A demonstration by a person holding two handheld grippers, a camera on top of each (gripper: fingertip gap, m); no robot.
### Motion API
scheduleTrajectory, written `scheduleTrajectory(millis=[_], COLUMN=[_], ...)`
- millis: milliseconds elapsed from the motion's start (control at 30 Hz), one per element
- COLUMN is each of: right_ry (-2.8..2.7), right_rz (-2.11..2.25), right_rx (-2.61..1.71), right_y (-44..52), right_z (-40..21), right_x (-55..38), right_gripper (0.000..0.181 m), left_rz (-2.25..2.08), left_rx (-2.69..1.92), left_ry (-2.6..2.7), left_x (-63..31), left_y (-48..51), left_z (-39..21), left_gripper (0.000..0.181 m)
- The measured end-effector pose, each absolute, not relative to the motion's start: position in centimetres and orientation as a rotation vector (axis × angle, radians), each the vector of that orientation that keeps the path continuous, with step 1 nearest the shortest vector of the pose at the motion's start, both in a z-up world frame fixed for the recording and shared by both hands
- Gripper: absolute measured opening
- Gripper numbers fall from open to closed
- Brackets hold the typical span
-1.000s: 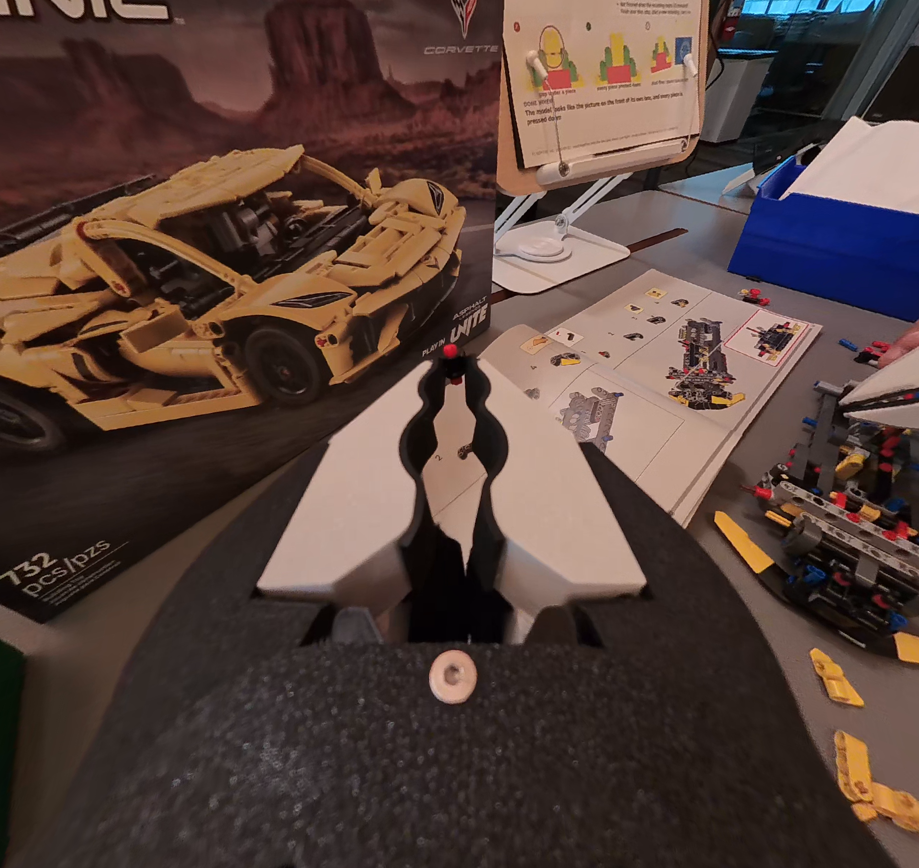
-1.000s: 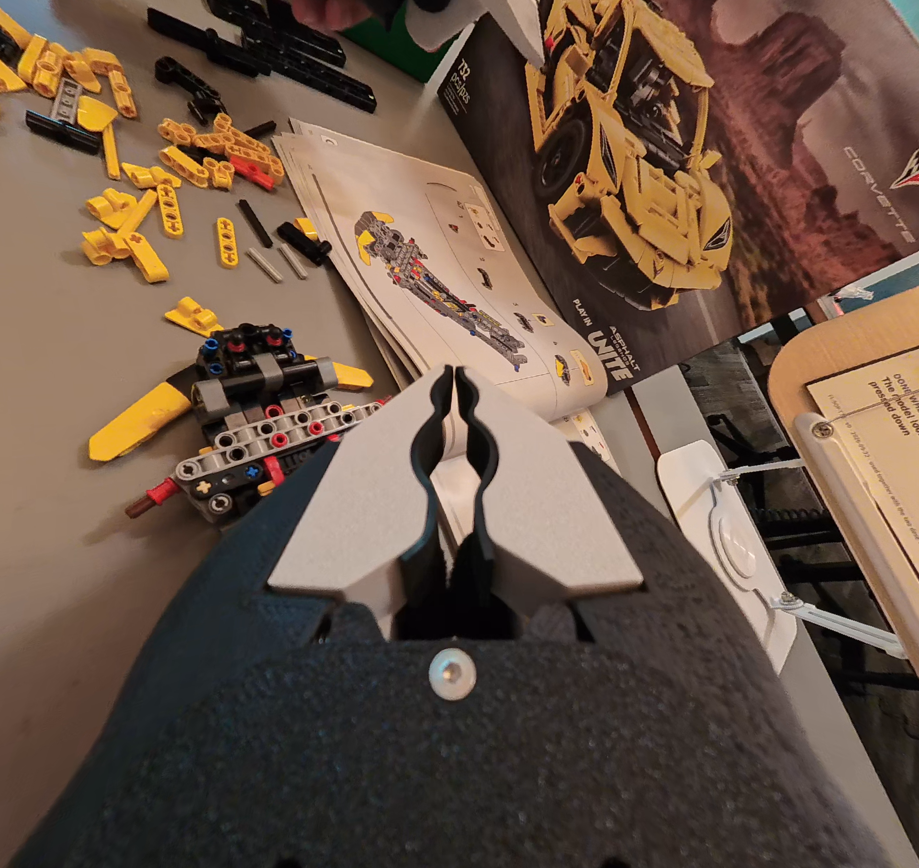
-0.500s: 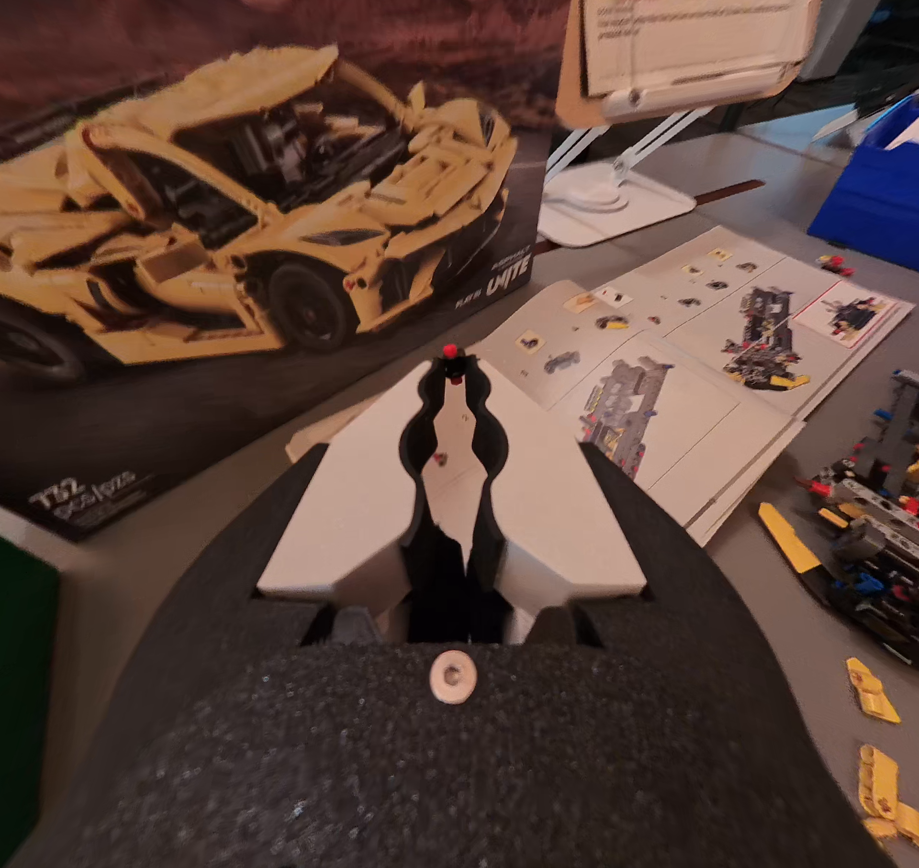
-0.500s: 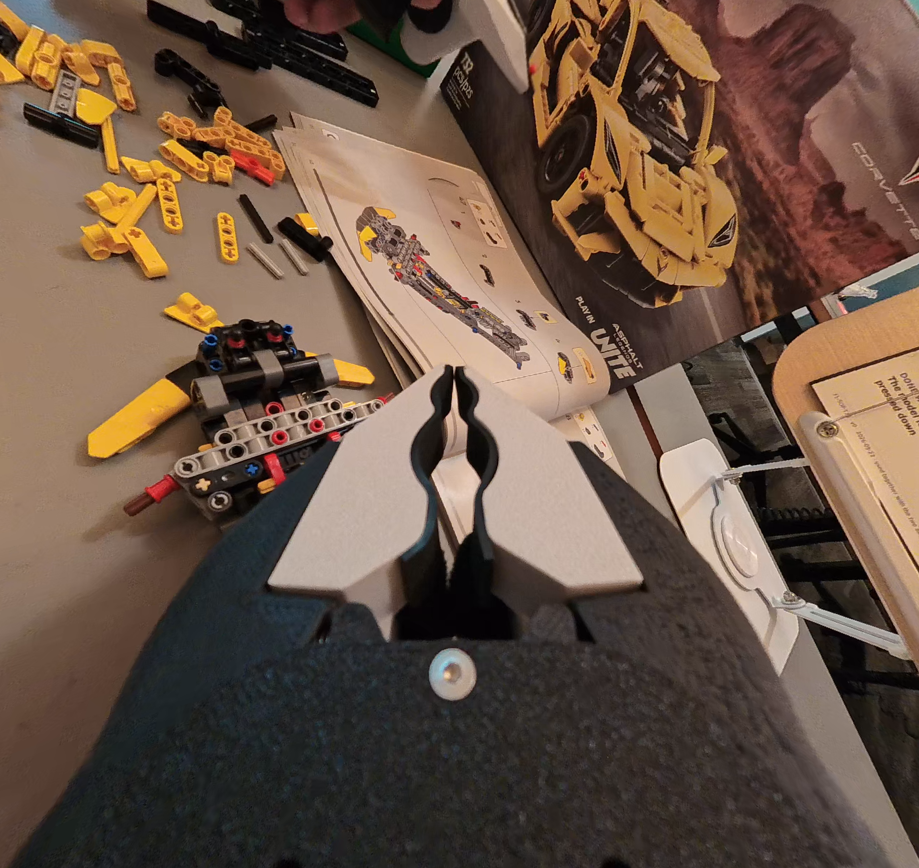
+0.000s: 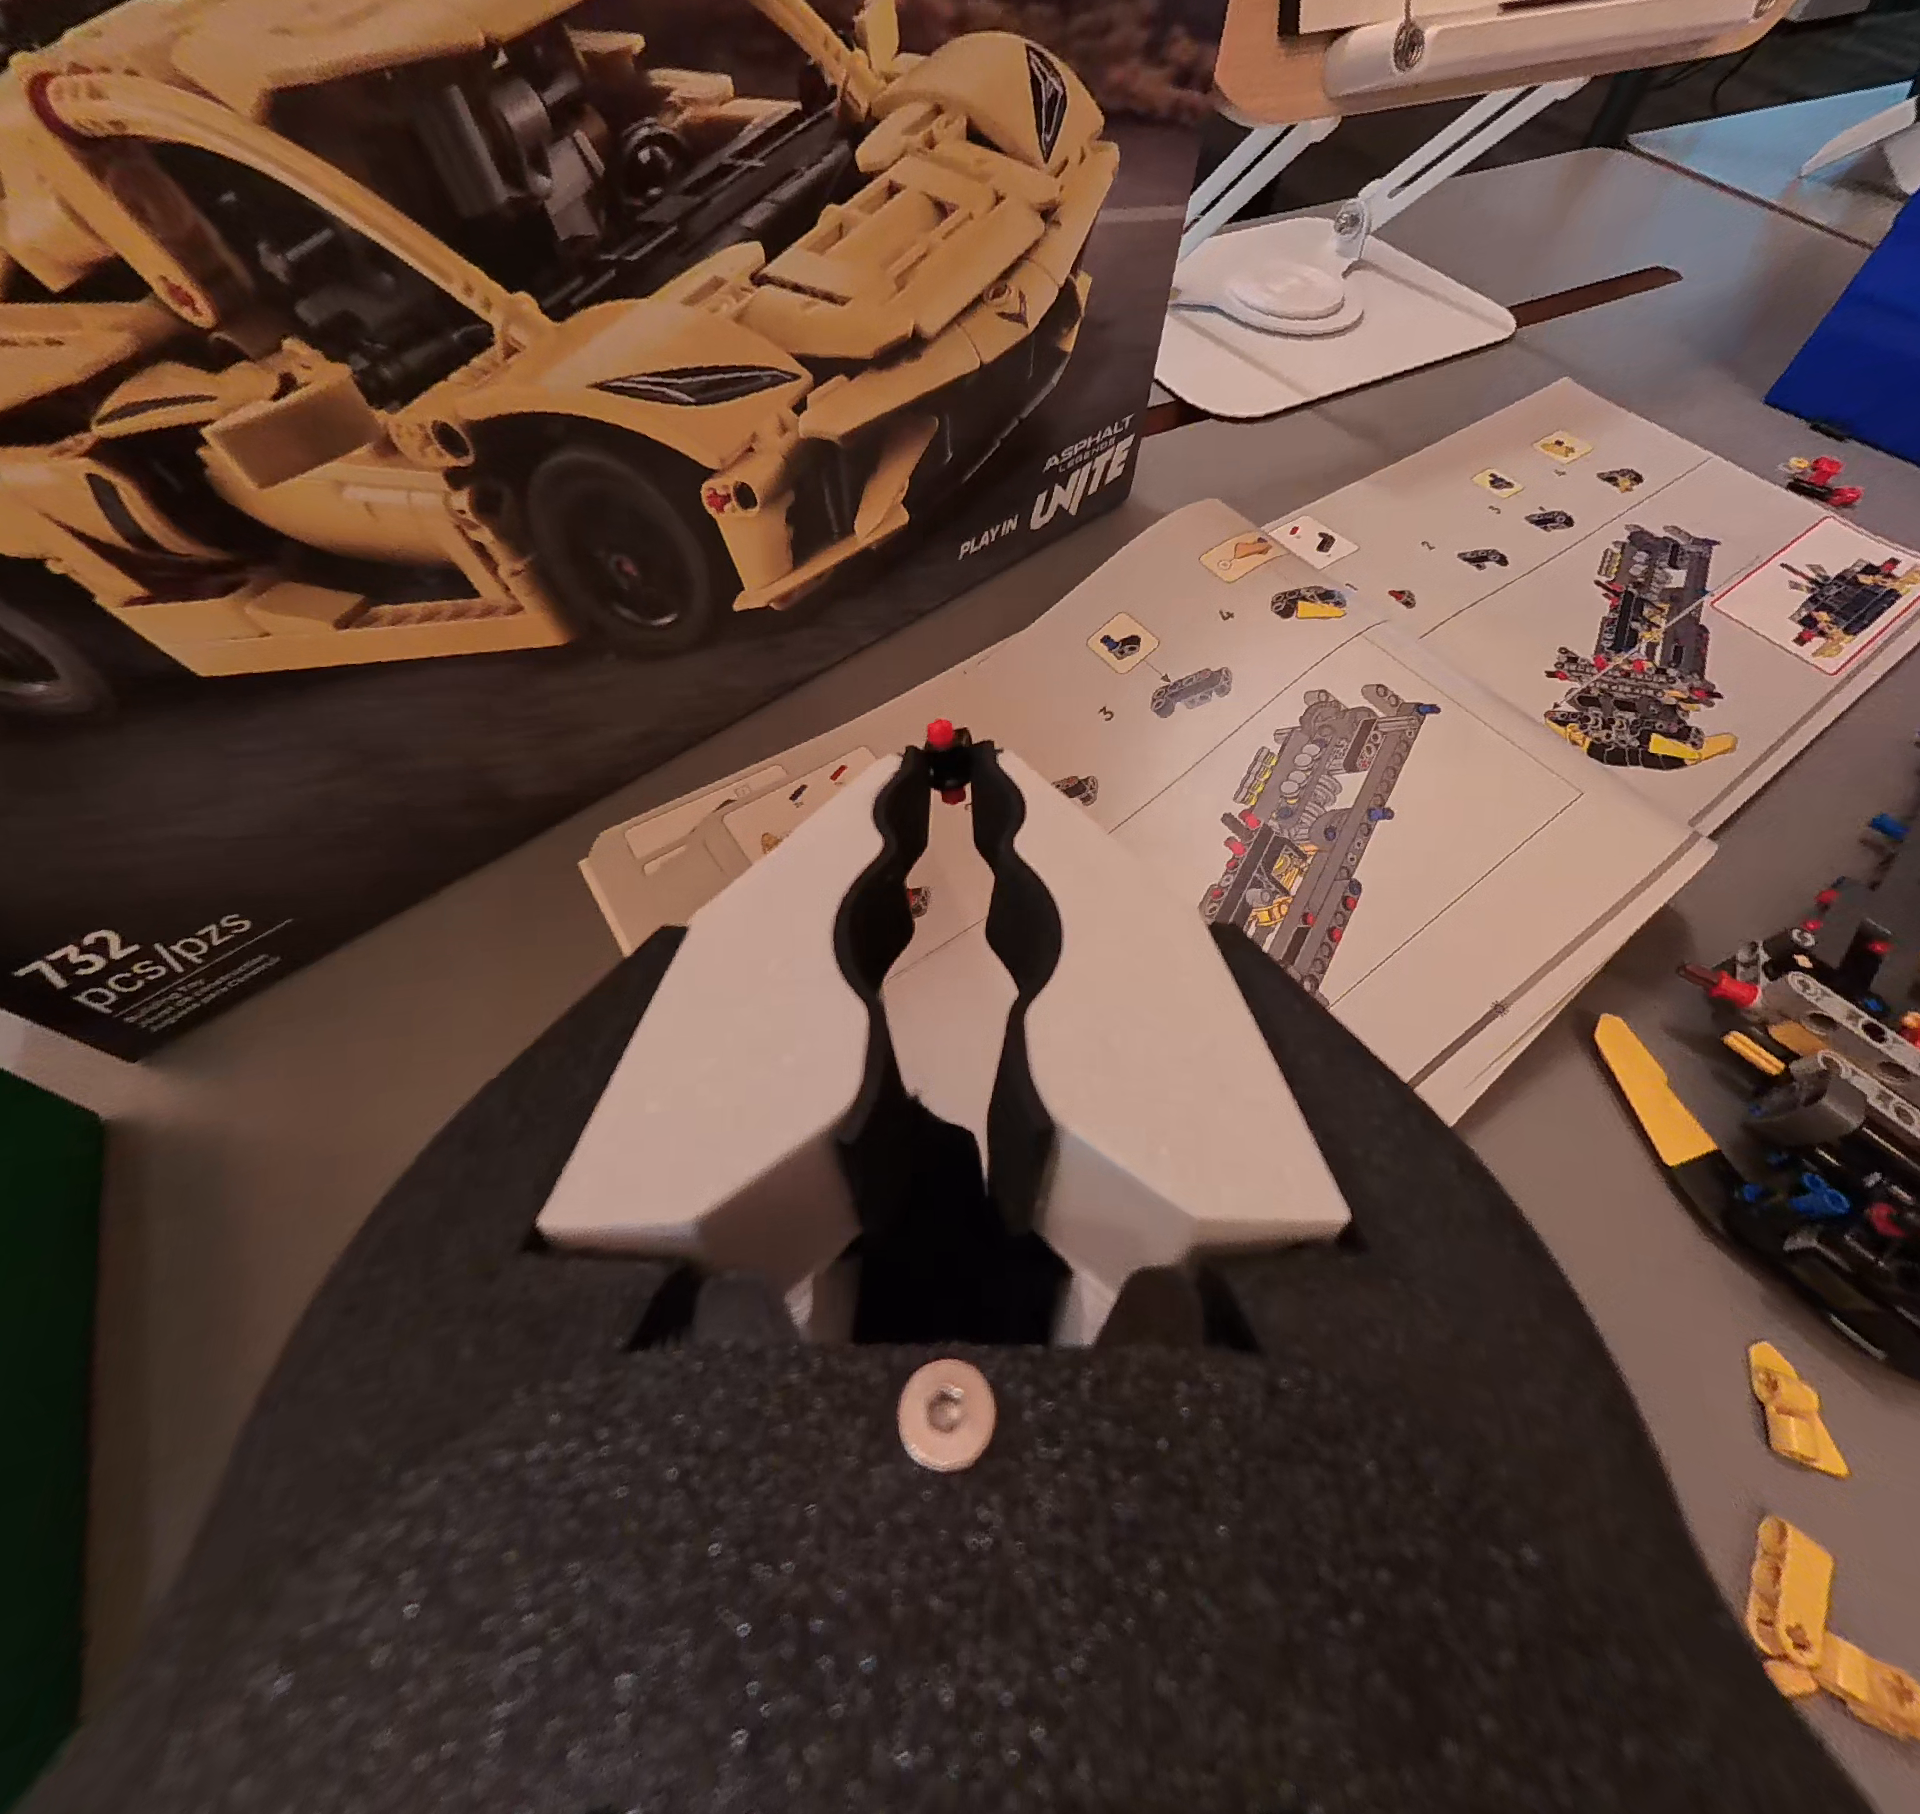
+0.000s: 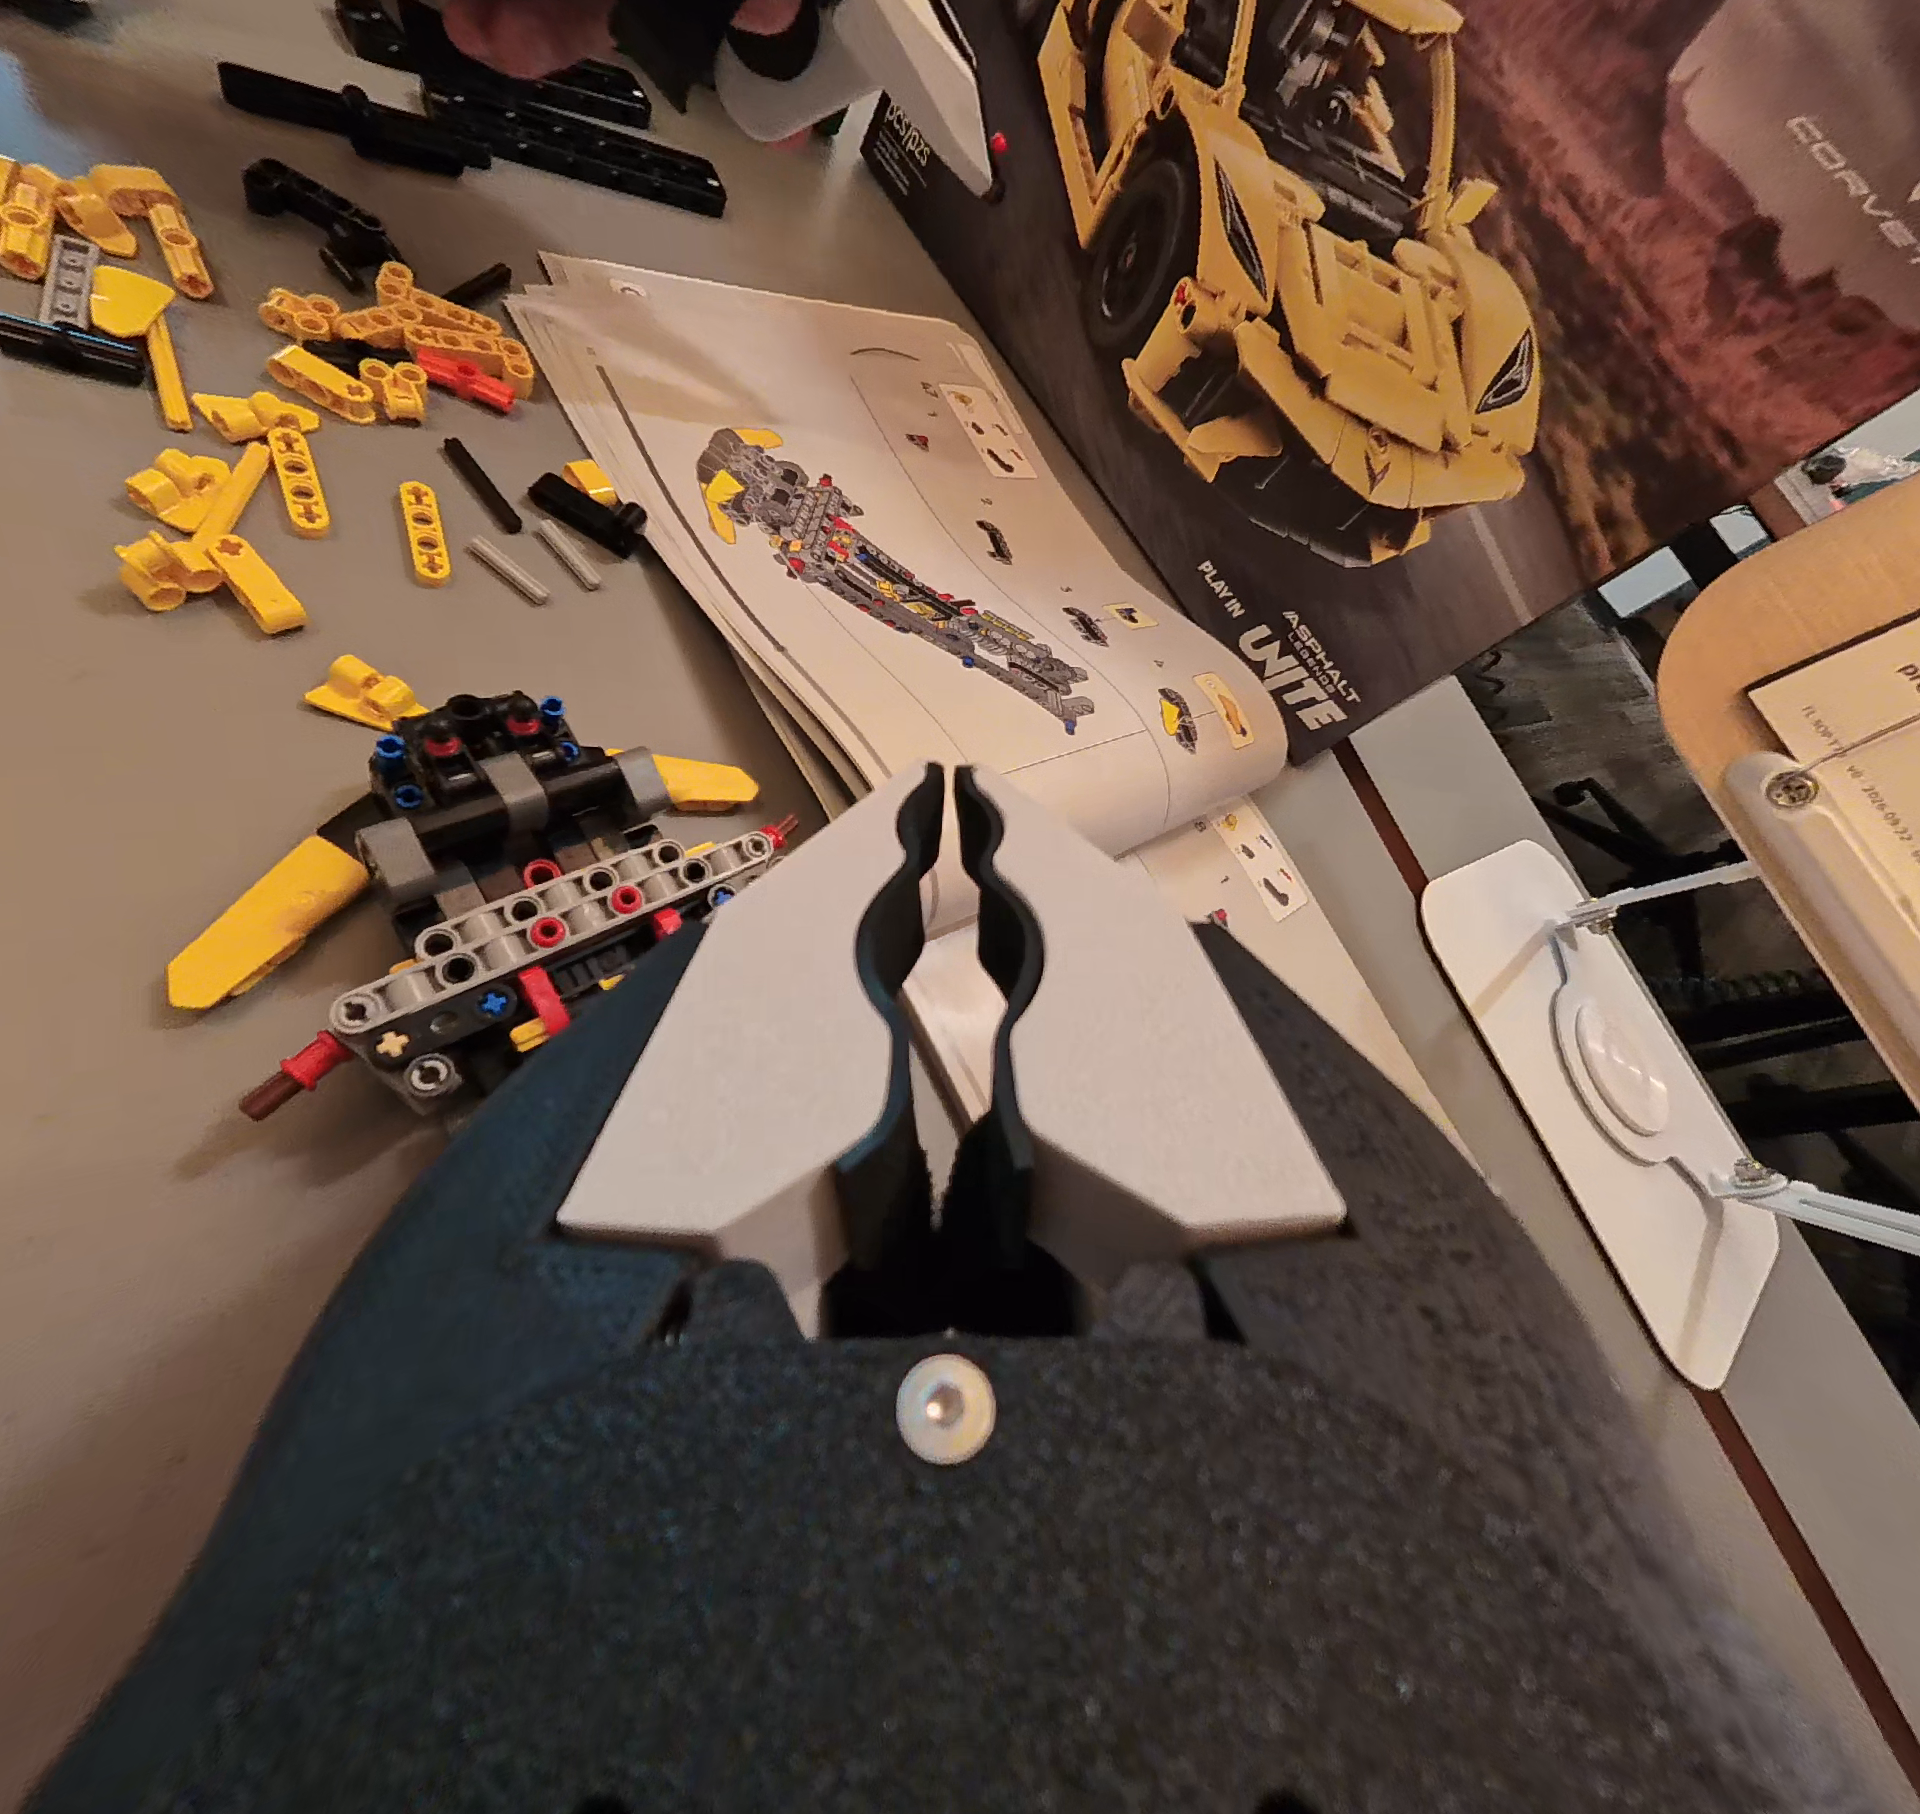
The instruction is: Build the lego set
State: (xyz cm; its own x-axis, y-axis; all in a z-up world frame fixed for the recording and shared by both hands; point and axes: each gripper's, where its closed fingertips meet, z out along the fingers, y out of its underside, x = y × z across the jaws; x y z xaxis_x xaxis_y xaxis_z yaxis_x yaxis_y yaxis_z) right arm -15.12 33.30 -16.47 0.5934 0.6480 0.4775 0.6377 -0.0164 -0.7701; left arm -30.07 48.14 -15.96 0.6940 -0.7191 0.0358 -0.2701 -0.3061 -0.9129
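Note:
My left gripper (image 5: 948,762) is shut on a small black piece with a red pin (image 5: 943,756), held above the open instruction booklet (image 5: 1455,788). The same gripper shows in the right wrist view (image 6: 987,169), top centre, with the red pin (image 6: 998,142) at its tips. My right gripper (image 6: 948,782) is shut and empty, hovering over the booklet (image 6: 831,476). The partly built chassis (image 6: 509,881), grey and black with yellow wings, lies on the table left of my right gripper; it also shows in the left wrist view (image 5: 1829,1089) at the right edge.
The set's box (image 5: 520,310) stands behind the booklet. Loose yellow and black pieces (image 6: 291,393) lie scattered on the grey table (image 6: 125,829). Long black beams (image 6: 540,117) lie farther back. A white stand (image 5: 1340,310) holds a clipboard. Yellow pieces (image 5: 1787,1588) lie at lower right. About 20 cm separates my left fingertips from my right.
My left gripper has moved down and forward towards the booklet, still holding the small piece. My right gripper has barely moved.

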Motion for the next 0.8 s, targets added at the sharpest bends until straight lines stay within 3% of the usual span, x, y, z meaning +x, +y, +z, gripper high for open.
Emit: scheduleTrajectory(millis=[800], right_ry=[-1.101], right_rz=[0.009], right_rx=[-1.712], right_y=[33.17], right_z=[-17.13], right_x=[-15.35], right_gripper=[0.001], left_rz=[-0.594], left_rx=[-1.882], left_ry=[0.787], left_x=[-29.49], left_y=[47.65], left_z=[-16.04], left_gripper=[0.006])
